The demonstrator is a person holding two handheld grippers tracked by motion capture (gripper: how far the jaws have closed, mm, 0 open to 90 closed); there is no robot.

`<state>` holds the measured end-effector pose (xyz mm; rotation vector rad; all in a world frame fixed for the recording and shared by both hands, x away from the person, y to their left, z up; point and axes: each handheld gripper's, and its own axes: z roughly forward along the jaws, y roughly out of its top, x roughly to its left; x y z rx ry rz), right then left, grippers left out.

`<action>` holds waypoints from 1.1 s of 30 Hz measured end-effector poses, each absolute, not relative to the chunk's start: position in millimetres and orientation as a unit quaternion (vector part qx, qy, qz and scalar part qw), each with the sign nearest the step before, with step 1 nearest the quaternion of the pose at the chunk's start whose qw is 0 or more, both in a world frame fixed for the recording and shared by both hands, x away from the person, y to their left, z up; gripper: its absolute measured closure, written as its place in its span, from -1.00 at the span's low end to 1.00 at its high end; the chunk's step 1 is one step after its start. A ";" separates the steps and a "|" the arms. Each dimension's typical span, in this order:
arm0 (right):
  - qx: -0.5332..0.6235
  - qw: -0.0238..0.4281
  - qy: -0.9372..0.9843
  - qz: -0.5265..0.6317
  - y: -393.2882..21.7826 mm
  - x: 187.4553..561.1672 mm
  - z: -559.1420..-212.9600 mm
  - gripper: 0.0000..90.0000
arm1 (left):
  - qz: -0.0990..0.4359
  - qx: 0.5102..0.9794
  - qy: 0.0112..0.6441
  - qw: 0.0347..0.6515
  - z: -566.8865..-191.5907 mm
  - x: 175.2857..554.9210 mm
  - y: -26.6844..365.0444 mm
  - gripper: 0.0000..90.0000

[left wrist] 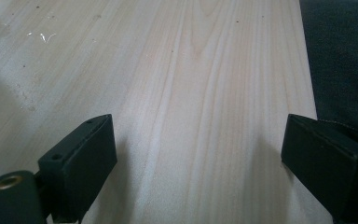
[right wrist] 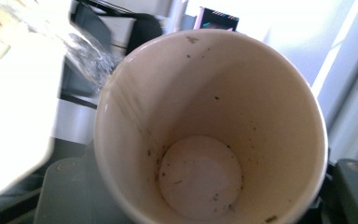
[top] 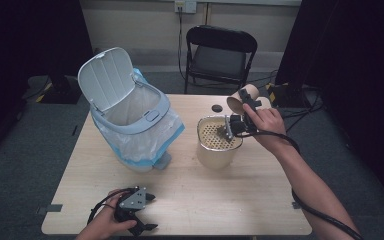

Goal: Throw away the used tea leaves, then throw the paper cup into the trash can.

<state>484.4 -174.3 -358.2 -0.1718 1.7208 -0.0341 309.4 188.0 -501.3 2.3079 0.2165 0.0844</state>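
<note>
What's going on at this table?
A person works with a handheld gripper in each hand. The right gripper is shut on a paper cup, tipped on its side above a cream strainer pot; inside, just a few dark specks show. The left gripper rests open on the table. A lined bin stands open nearby.

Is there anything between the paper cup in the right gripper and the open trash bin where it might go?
Nothing visible stands between them. The paper cup, held tilted by the right gripper, is above the strainer pot; the trash bin stands open to the left across bare table.
</note>
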 end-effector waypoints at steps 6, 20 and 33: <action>0.079 0.512 0.848 0.116 -189.6 498.5 -349.0 -0.34 | 0.035 0.912 0.085 0.399 -501.1 309.6 188.1 -0.79; 0.267 0.309 0.871 0.274 -213.2 517.8 -337.0 -0.36 | 0.035 0.912 0.085 0.400 -501.2 309.5 187.9 -0.79; 0.306 0.257 0.864 0.307 -213.6 521.1 -325.9 -0.37 | 0.034 0.912 0.085 0.400 -501.1 309.5 187.9 -0.79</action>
